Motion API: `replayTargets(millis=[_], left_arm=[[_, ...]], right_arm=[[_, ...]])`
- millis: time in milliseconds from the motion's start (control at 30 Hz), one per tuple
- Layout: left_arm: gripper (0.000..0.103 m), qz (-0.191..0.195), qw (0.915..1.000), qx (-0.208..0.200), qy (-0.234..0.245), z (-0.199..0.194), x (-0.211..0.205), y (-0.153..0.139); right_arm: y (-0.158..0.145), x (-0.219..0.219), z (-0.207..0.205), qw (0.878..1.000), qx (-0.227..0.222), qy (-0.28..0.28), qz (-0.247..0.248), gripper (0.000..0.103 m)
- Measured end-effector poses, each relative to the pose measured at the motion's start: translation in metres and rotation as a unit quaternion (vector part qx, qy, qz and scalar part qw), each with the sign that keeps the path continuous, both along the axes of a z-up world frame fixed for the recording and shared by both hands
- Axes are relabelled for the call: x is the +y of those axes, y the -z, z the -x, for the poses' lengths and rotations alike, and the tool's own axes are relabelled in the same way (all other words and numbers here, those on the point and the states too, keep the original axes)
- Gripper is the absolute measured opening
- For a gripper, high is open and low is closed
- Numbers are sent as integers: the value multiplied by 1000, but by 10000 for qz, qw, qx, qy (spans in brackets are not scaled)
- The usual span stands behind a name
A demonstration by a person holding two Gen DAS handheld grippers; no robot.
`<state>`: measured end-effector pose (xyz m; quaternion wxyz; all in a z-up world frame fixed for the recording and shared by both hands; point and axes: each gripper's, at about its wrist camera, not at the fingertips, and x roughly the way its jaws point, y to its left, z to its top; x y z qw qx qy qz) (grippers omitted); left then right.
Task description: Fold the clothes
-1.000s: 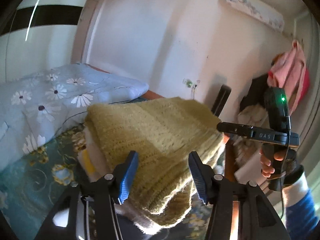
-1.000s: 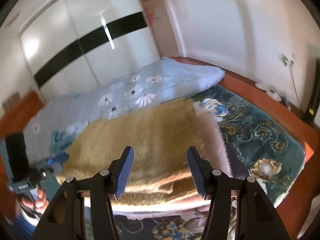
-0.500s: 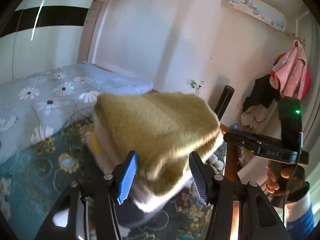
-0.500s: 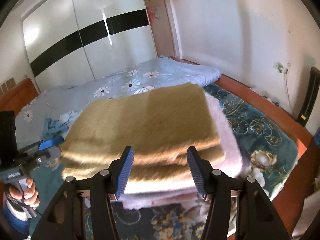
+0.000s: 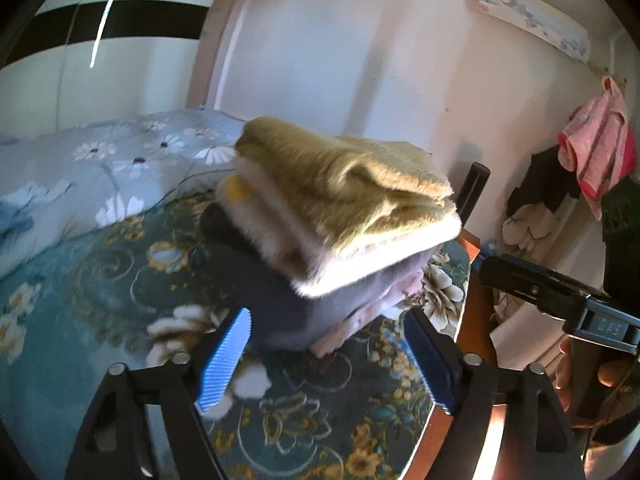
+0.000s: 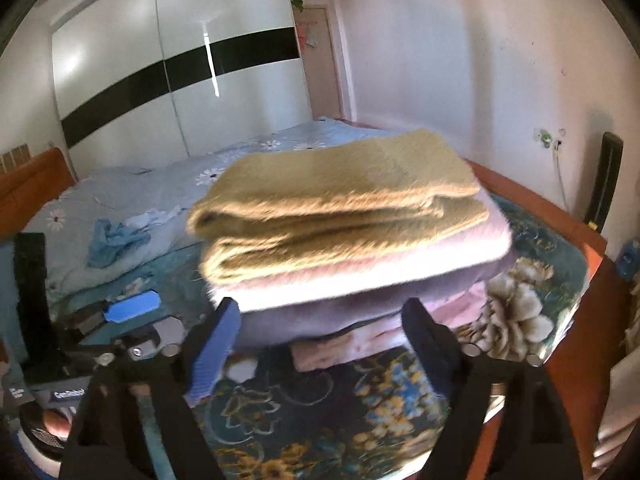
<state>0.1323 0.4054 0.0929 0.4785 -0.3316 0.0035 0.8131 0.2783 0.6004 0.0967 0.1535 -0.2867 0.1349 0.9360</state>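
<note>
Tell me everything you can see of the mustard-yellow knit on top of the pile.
The mustard-yellow knit looks like a thick, fuzzy, ribbed sweater, folded flat into a rough rectangle with several layers showing at its near edge. It lies on top of a stack, resting directly on a folded pale pink garment, above a lavender one. The stack sits on the teal floral bedspread. Neither gripper touches it; both jaws stand open, short of the pile. Motion blur hides finer detail.
</note>
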Motion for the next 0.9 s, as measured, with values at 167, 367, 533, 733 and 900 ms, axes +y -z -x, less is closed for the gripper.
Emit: replayTargets(millis=[167, 367, 533, 733, 900], left_arm=[[103, 123, 9998, -64, -164, -3, -20, 9], [103, 321, 9991, 141, -249, -9, -30, 8], [103, 262, 9983, 280, -440, -12, -39, 7], [103, 434, 9919, 847, -837, -24, -44, 4], [103, 452, 9897, 935, -983, -27, -45, 5]], right_arm=[[8, -21, -13, 9998, 30, 151, -131, 93], [13, -49, -21, 9975, 59, 426, -555, 103], [16, -66, -24, 9946, 95, 655, -799, 103], [22, -81, -25, 9926, 71, 749, -951, 103], [30, -90, -25, 9927, 31, 739, -953, 103]])
